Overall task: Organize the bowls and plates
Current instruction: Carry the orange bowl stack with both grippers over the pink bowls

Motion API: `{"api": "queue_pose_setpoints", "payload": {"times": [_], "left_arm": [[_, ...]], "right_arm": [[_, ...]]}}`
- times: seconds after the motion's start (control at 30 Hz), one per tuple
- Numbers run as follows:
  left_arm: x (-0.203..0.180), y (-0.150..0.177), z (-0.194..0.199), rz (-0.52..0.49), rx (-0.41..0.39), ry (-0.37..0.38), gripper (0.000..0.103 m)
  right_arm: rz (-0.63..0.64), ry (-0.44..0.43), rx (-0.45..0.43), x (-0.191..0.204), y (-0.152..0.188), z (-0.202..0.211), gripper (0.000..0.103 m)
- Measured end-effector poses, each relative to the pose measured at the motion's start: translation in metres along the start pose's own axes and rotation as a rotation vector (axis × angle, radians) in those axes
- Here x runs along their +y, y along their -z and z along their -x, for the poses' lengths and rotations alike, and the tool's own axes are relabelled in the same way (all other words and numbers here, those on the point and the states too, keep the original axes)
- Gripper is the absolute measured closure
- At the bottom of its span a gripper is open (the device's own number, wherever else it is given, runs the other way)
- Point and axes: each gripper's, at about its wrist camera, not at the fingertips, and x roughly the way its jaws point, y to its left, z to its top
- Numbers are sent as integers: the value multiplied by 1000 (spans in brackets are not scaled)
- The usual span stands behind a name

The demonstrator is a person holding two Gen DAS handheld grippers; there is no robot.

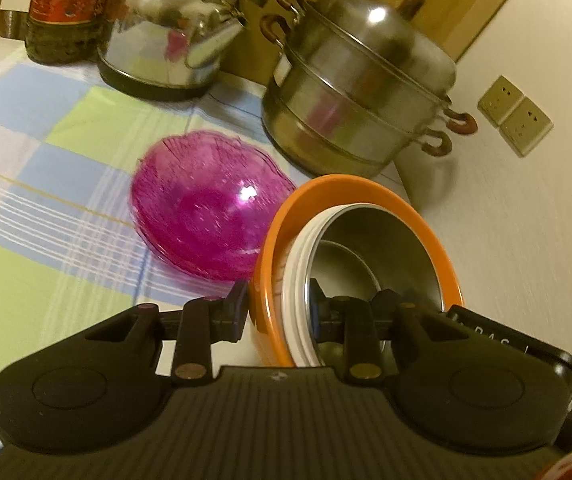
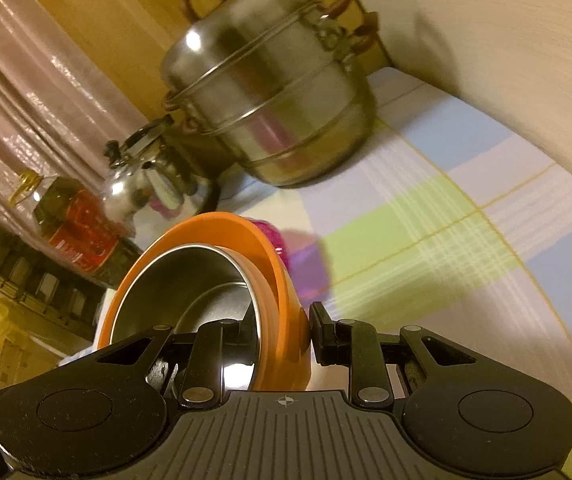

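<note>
Both grippers are clamping the same nested stack. The left gripper [image 1: 278,316] is pinching the near wall of the orange bowl [image 1: 442,256], one finger outside it and the other down inside the steel bowl [image 1: 382,240], with a white bowl [image 1: 298,280] sandwiched between them. The right gripper [image 2: 282,328] is biting the opposite wall of the orange bowl [image 2: 222,228], again one finger inside the steel bowl [image 2: 182,276] and one outside. Each tool is closed down to about the thickness of the bowl walls. The stack is tilting in both views, and whether it is touching the table I cannot tell.

The pink translucent bowl [image 1: 202,208] is sitting on the checked tablecloth [image 1: 54,152] just beside the stack, and only its edge is peeking out behind the orange rim in the right view [image 2: 264,228].

By my read, the stacking step is under way: three bowls are nested, and the pink one is looking like the remaining piece. The next move is calling for a level two-handed carry, setting the stack either into or beside the pink bowl while keeping clear of the steamer pot [image 1: 358,80] and the kettle [image 1: 166,36] behind.

On writing: the bottle [image 1: 66,4] is wearing a red label with print too blurred to read, and a few pale letters on the left tool's body are illegible.
</note>
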Motion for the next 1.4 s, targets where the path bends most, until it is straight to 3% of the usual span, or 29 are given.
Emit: {"api": "queue_pose_setpoints", "payload": {"times": [0.53,1.4], "left_arm": [[33,-24,5,36,-22,-13,77],[61,-82,-48,101,-40,-5,77]], "right_arm": [[44,-27,32,35,-4,-26,77],[113,-32,76,55,-50,-100,77]]}}
